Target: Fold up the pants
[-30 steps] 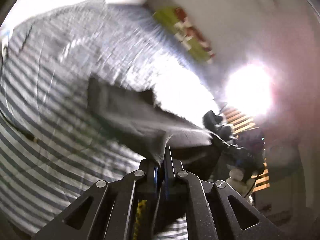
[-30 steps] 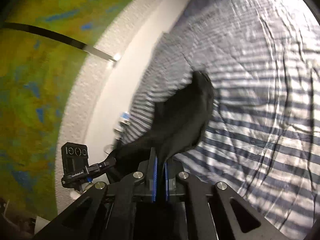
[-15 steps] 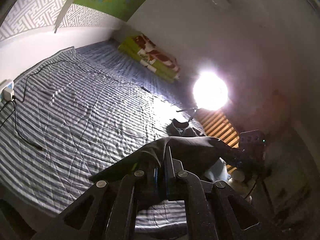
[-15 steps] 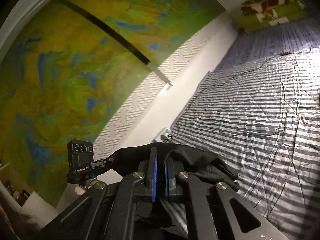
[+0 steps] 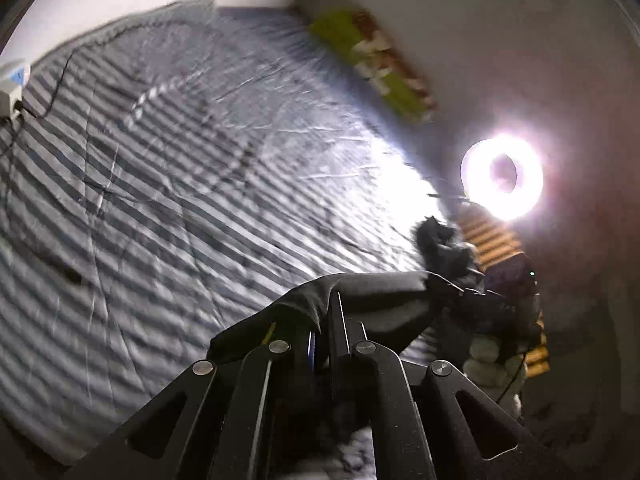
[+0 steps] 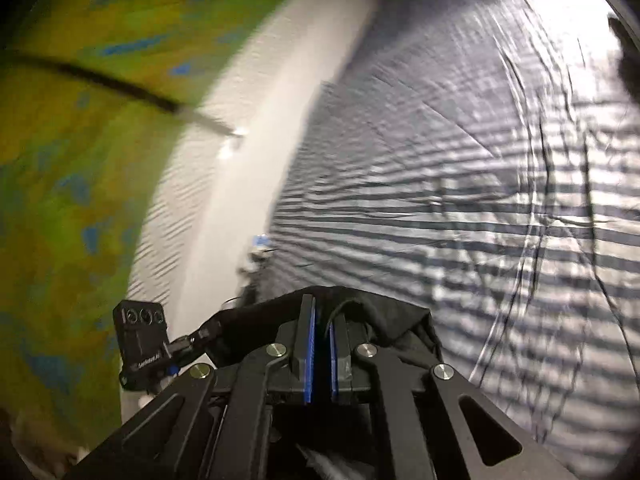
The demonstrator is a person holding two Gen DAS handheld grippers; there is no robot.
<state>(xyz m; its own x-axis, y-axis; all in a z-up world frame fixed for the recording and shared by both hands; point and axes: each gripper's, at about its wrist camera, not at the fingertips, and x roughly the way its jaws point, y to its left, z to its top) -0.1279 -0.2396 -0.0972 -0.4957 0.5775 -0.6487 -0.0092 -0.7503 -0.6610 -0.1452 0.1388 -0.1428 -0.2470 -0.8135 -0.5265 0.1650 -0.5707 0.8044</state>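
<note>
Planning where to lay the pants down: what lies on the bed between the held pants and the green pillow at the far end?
In the left wrist view, only bare striped sheet lies between the pants and the green pillow; a thin cable runs off to the left.

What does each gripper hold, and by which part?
Both the left gripper and right gripper pinch the dark fabric pants by an edge; which part cannot be told.

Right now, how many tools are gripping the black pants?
2. The left tool is shut on the pants above the striped bed. The right tool pinches the same dark fabric near the wall.
</note>
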